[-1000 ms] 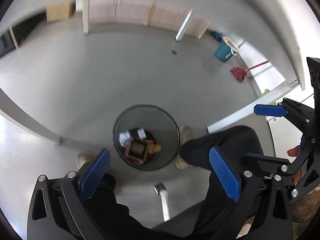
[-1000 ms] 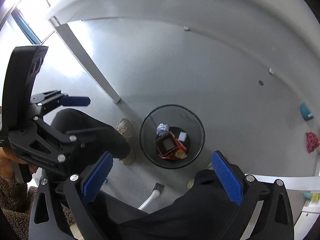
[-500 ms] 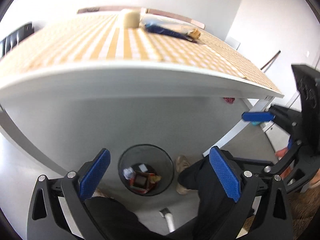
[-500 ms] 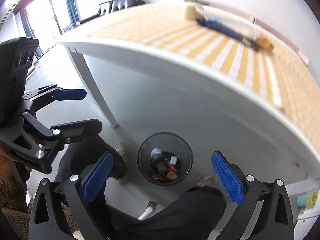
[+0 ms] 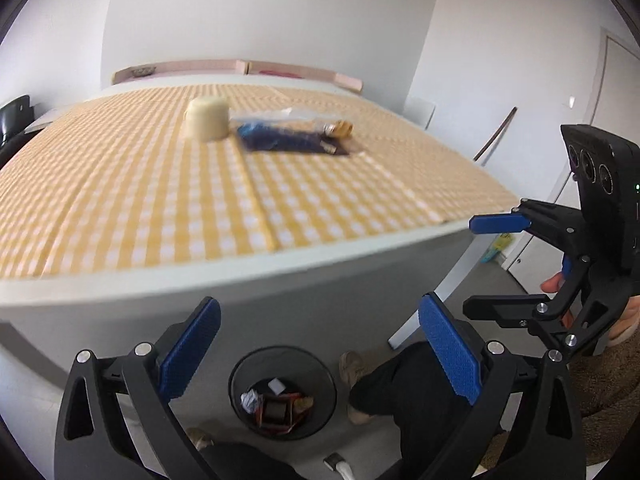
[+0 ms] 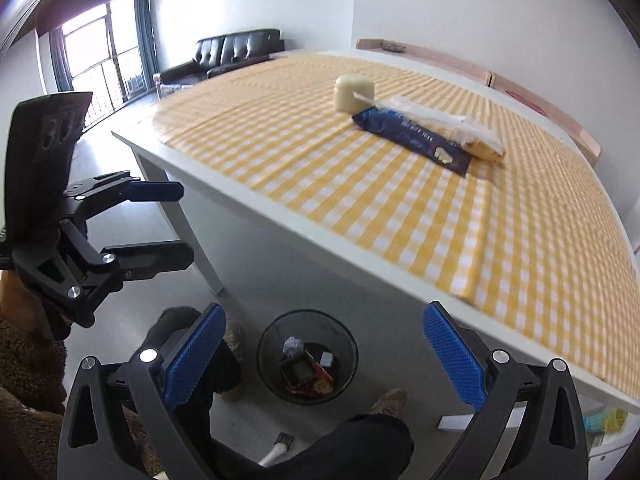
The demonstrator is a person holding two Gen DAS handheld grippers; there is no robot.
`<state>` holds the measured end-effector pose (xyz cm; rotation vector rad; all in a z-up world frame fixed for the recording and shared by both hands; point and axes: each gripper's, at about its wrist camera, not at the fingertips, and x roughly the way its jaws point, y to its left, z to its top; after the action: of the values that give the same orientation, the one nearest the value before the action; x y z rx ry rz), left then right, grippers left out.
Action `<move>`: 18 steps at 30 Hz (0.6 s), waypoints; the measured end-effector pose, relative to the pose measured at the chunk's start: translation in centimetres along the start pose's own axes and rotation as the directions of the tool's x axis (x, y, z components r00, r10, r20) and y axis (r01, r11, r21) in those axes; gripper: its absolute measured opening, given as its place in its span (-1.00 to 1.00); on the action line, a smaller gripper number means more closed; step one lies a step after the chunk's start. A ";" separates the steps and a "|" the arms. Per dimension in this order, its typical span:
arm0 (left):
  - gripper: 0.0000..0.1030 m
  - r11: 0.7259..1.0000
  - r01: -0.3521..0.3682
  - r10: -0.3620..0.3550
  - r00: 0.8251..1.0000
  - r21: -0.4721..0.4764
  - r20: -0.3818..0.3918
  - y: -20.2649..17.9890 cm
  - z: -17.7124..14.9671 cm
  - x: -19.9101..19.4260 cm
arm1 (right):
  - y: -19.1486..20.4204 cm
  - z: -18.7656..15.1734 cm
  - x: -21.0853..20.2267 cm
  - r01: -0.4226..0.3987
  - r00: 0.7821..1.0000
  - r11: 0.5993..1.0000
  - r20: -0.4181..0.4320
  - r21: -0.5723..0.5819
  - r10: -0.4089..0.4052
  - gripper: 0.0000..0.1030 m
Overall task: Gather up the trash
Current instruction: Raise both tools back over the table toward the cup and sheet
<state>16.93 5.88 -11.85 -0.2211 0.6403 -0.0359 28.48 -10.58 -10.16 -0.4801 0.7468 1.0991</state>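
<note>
Overall scene: both claws hung in front of the near edge of the surface (image 5: 280, 264), above the floor where the person's dark-trousered legs showed.
Left claw (image 5: 320, 354): released, its blue pads spread wide and holding nothing; it also showed at the left of the right wrist view (image 6: 160, 220), likewise parted.
Right claw (image 6: 326, 356): released, pads wide apart with nothing between them; in the left wrist view it appeared at the right (image 5: 492, 264), jaws apart.
Surface covering: a yellow-and-white checked cloth (image 6: 400, 200) lay over most of the top.
Trash on the surface: a dark blue wrapper (image 6: 412, 136) lay flat toward the far side, with a clear plastic bag (image 6: 444, 120) holding something yellowish just behind it and touching it.
Cup: a cream cup (image 6: 354, 94) stood beside the wrapper's end, seemingly upside down; the left wrist view showed it blurred (image 5: 206, 118).
Bin: a black mesh wastebasket (image 6: 264, 360) stood on the floor under the surface edge, between the person's shoes, well apart from the wrapper.
Bin contents: a crumpled white paper ball (image 6: 294, 346), a small dark box, a white scrap and red-orange packaging lay inside.
Background: a black sofa (image 6: 236, 52) stood beyond the far end, near the windows.
</note>
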 end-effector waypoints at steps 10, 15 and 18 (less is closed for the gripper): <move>0.91 0.998 -0.012 0.009 0.998 0.068 0.056 0.9 5.2 1.9 | -4.1 3.9 1.4 0.003 0.999 0.999 0.035 0.037 -0.004 0.93; 0.91 0.998 -0.031 0.028 0.998 0.062 0.060 2.3 7.6 3.7 | -6.1 5.9 2.6 0.019 0.999 0.999 0.037 0.034 -0.020 0.93; 0.91 0.997 -0.046 0.041 0.997 0.064 0.065 3.0 9.1 4.5 | -7.6 7.4 3.3 0.036 0.998 0.999 0.041 0.035 -0.037 0.93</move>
<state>25.84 10.08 -8.03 -0.1443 0.5794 -0.0079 38.57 -6.45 -7.75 -0.4388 0.7172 1.0574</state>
